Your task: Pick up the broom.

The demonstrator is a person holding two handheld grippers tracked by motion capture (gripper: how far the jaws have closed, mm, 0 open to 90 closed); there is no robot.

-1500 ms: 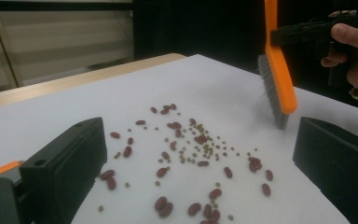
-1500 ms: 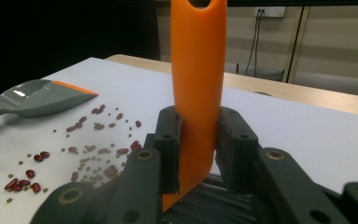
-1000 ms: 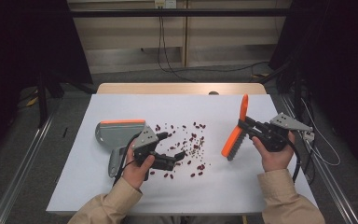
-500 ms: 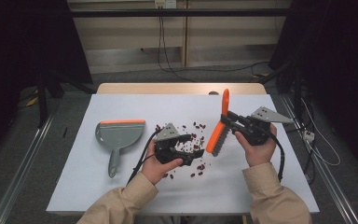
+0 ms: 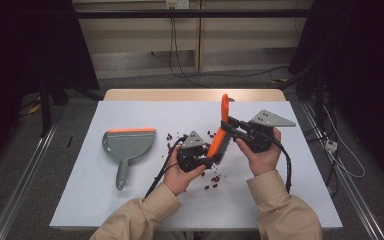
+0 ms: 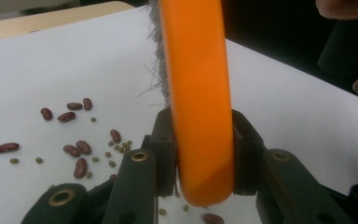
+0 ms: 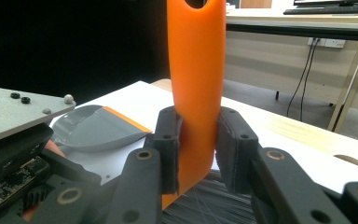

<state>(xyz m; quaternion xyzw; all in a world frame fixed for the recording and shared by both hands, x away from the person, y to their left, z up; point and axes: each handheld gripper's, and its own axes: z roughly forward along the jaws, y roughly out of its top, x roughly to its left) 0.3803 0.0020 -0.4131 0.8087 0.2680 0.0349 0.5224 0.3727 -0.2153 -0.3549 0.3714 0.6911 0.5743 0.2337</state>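
- Brush [image 5: 219, 136]: it stands nearly upright over the middle of the white table [image 5: 130, 205], orange handle up, bristles down among the scattered beans [image 5: 212, 178].
- Left gripper [image 5: 206, 161] has just been closing its jaws, and they now pinch the lower end of the brush with the orange body between the pads [image 6: 165, 154].
- Right gripper [image 5: 226, 126] clamps the handle higher up.
- Risk: with both grips tight, any disagreement between the hands could twist the brush, or lever it out of one grip.
- Risk: the low bristles could flick beans farther from the dustpan [image 5: 126, 148], which lies well apart to the left.
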